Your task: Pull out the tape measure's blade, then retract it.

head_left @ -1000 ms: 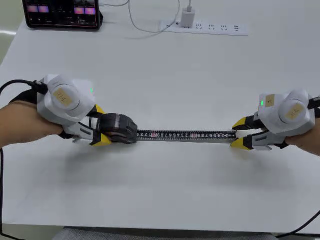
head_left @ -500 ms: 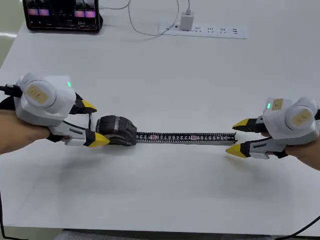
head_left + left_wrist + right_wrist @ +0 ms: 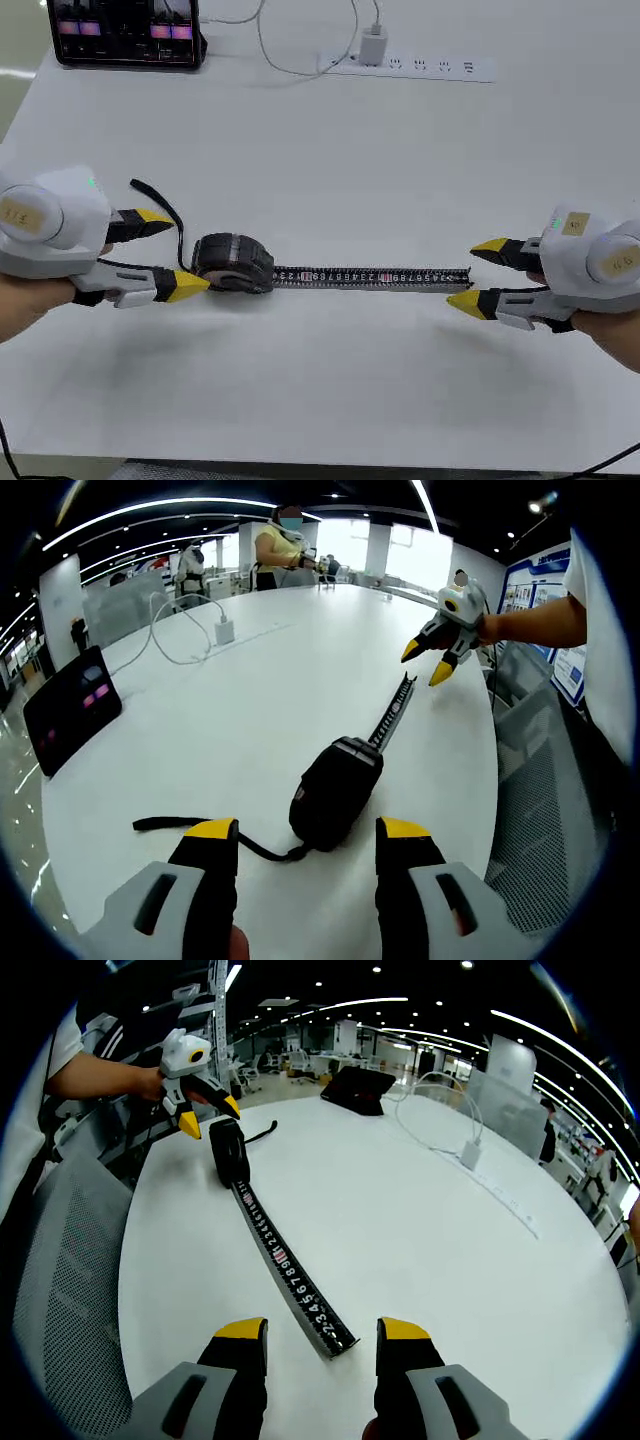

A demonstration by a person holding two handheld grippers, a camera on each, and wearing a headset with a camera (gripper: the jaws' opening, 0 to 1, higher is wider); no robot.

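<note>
Lying flat across the middle of the white surface (image 3: 330, 150), the tape measure (image 3: 232, 263) has its blade (image 3: 375, 276) drawn out toward the right of the head view, numbers up. A black strap (image 3: 165, 215) loops off the case toward the left edge.

Your left claw (image 3: 183, 250) stands open and holds nothing. In the left gripper view the case sits just ahead, between the two yellow tips, with a gap on each side. From the head view you cannot tell whether the lower tip touches the case.

Your right claw (image 3: 467, 273) is also spread wide and empty. The blade's free end lies between its tips in the right gripper view, touching neither jaw.

Around the work:
- Dark tablet (image 3: 125, 25), upper left of the head view, screen lit, well apart from the tape.
- Power strip (image 3: 410, 65) along the top centre, with a white charger (image 3: 373, 42) plugged in and a pale cable (image 3: 265, 45) curling off it.
- Grey mesh chair (image 3: 50, 1290) at the left of the right gripper view.

Nothing lies between the claws and the tape.

Hard to make out:
- The hook at the blade's end is too small to read.
- Tablet and cable are cut off by the top edge, and both your hands by the side edges.
</note>
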